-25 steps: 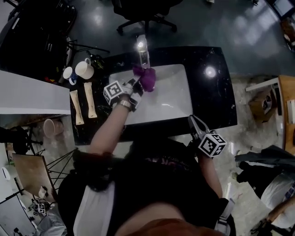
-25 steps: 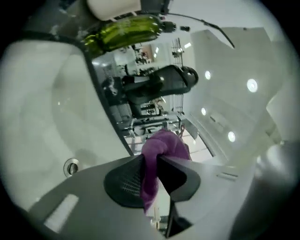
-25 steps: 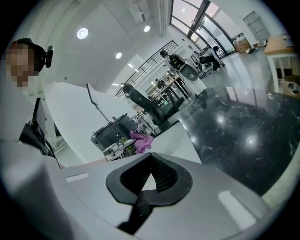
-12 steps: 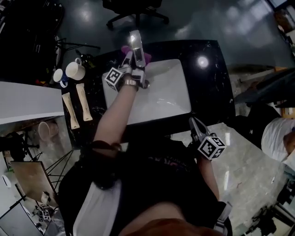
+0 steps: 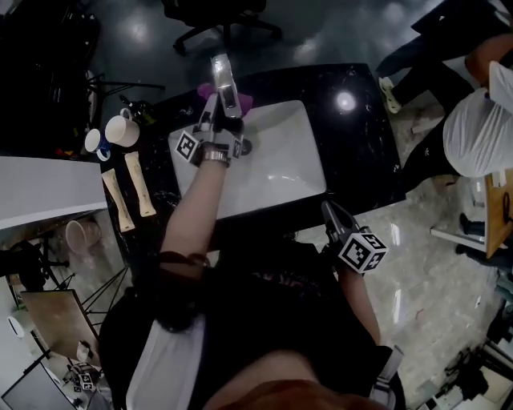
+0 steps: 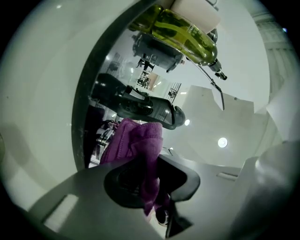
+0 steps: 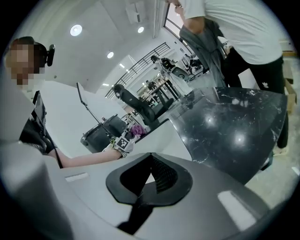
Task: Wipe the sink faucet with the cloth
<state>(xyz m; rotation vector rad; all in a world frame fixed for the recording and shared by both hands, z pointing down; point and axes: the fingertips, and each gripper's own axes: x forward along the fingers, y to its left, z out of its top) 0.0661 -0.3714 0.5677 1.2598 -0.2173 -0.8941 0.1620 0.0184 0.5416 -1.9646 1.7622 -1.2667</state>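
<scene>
The chrome faucet (image 5: pixel 226 82) stands at the back edge of the white sink (image 5: pixel 280 172). A purple cloth (image 5: pixel 244 101) shows on both sides of the faucet. My left gripper (image 5: pixel 218 120) is shut on this cloth right at the faucet, its marker cube to the lower left. In the left gripper view the cloth (image 6: pixel 136 143) hangs between the jaws of the left gripper (image 6: pixel 152 187), just under the dark faucet body (image 6: pixel 147 107). My right gripper (image 5: pixel 333 215) hovers at the counter's front edge, shut and empty (image 7: pixel 150 180).
The sink sits in a black stone counter (image 5: pixel 357 136). Two mugs (image 5: pixel 120 128) and two wooden pieces (image 5: pixel 132 188) lie to the left. A yellow-green bottle (image 6: pixel 180 28) is near the faucet. A person in white (image 5: pixel 481 116) stands at the right; an office chair (image 5: pixel 220 20) is behind.
My left gripper has carried the cloth from the basin side up to the faucet and has rolled. The right gripper stays put. A person in white has come into view at the right.
</scene>
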